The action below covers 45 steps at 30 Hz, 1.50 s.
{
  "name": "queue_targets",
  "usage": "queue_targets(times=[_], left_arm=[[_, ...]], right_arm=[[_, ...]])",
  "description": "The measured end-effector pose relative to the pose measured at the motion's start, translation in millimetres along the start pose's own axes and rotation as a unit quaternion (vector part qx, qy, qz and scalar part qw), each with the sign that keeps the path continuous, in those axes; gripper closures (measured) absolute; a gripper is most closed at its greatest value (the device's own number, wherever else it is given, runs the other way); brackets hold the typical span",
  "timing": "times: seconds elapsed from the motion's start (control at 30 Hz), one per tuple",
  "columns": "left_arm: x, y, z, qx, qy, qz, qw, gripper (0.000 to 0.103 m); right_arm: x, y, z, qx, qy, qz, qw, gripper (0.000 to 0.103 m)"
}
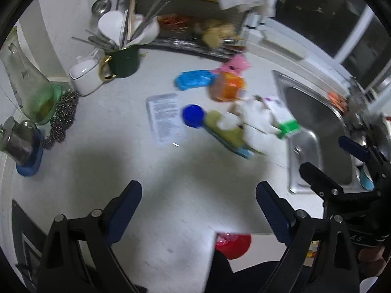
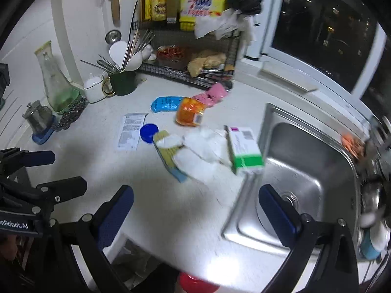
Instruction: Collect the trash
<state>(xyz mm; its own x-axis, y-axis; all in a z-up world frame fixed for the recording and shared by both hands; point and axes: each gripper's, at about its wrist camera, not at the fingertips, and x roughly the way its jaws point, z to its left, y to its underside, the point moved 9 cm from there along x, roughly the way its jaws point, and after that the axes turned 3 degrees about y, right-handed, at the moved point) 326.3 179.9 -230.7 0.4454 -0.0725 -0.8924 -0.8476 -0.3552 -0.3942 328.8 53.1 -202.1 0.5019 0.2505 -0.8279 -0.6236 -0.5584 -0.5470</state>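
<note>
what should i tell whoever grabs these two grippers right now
Left hand-held gripper: open, empty, above bare counter.
Right hand-held gripper: open, empty, at the sink's front corner.
Trash in a loose cluster left of the sink: blue cap, printed leaflet, blue wrapper, orange packet, pink wrapper, crumpled white tissue, green-and-white box at the sink edge.
Done: nothing held, as far as the views show.
Left: pick up every piece.

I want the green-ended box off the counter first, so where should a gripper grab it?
Grip the box across its narrow width near the green end, coming from above with the right gripper. It lies flat beside the sink, long sides exposed; crumpled tissue crowds its left.
</note>
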Motion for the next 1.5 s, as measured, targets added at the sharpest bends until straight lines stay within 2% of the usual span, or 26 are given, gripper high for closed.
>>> queue_targets(times=[0.23,0.37,0.6,0.8,0.93,1.03,1.2,1.3,1.37,1.43,1.5], left_arm=[[46,-44,55,-0.038,-0.002,0.038,0.9985,0.010],[73,-64,74,-0.050,0.002,0.060,0.9969,0.010],[121,-96,84,-0.070,0.013,0.092,0.9932,0.010],[152,-112,78,-0.061,0.026,0.110,0.9917,0.010],[174,-116,77,-0.056,0.006,0.132,0.9896,0.010],[182,-117,78,-0.058,0.000,0.137,0.9888,0.019],[190,-124,84,-0.050,-0.032,0.136,0.9890,0.019],[193,-125,85,-0.048,-0.036,0.141,0.9882,0.021],[191,-123,85,-0.038,-0.049,0.142,0.9879,0.034],[190,-121,85,-0.031,-0.053,0.145,0.9875,0.035],[188,-119,84,-0.030,-0.049,0.139,0.9886,0.044]], right_arm=[[52,-46,20,-0.009,-0.004,0.030,0.999,0.001],[77,-65,31,-0.007,-0.003,0.048,0.999,0.001],[120,-87,19,0.011,0.028,0.080,0.996,0.001],[143,-96,5,0.024,0.048,0.102,0.993,0.001],[155,-99,-1,0.030,0.053,0.115,0.991,0.001],[165,-101,-2,0.027,0.054,0.119,0.991,0.000],[178,-100,-4,0.028,0.050,0.130,0.990,0.000],[179,-102,-5,0.029,0.048,0.131,0.990,0.000],[176,-104,-3,0.021,0.051,0.127,0.990,0.000],[174,-107,0,0.013,0.051,0.122,0.991,0.000],[174,-108,5,0.008,0.048,0.119,0.992,0.000]])
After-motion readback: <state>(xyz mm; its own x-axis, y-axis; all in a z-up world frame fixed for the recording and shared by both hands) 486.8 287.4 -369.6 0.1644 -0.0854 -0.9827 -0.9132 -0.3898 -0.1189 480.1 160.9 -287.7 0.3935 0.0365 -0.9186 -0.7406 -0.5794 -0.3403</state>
